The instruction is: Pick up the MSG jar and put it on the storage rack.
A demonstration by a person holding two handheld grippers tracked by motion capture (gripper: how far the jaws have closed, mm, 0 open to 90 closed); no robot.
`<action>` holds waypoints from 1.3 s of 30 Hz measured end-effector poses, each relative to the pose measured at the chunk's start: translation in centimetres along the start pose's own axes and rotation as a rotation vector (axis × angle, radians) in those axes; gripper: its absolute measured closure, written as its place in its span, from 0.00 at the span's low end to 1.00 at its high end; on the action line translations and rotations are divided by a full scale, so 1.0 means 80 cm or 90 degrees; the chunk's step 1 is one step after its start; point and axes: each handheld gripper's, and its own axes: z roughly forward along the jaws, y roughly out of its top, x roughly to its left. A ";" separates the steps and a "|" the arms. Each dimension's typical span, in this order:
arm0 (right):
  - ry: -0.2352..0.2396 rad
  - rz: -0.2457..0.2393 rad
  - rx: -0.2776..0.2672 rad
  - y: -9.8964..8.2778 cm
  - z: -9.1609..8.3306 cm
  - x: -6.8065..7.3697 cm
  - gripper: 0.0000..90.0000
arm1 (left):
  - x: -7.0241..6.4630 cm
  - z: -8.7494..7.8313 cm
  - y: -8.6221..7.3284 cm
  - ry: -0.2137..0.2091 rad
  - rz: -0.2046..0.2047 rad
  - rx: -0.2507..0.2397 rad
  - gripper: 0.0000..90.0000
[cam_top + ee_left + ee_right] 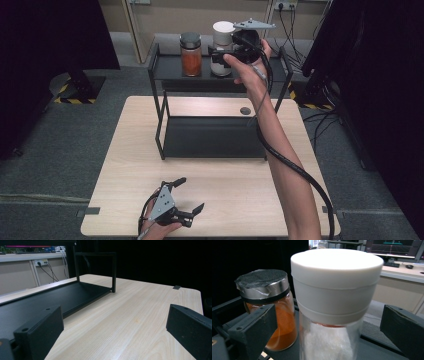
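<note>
The right hand-held gripper [223, 54] was held up at the top shelf [170, 65] of the black rack [212, 137], its jaws standing wide apart on either side of the white-lidded jar [223, 47]. In the right gripper view the two pads [253, 327] were seen well clear of the jar's [332, 305] sides, with nothing pressed between them, so the jar was judged to be resting on the shelf by its own weight, set down and let go. It was stood upright, just beside the orange-filled jar [190, 54] with the dark lid, the two close but apparently not touching; the placement looked chosen to line them up in a row along the shelf. The gap left around the white lid was judged to give room for the hand-held gripper to be drawn straight back without the jar being knocked over.

Lower down, the left hand-held gripper [192, 196] was kept near the front edge of the tabletop [130, 165], its jaws spread and nothing held. In the left gripper view bare wood [140, 315] was seen between them, with the rack's lower tray [50, 300] off to one side. It appeared to be parked out of the way.
</note>
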 end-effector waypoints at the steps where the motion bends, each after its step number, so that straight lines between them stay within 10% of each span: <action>1: -0.001 0.002 0.001 -0.001 -0.001 0.000 0.01 | 0.000 0.000 0.000 0.000 0.000 0.000 0.01; 39: 0.095 -0.025 -0.051 -0.053 -0.078 -0.018 0.01 | -0.001 0.001 -0.001 0.004 -0.003 0.004 0.01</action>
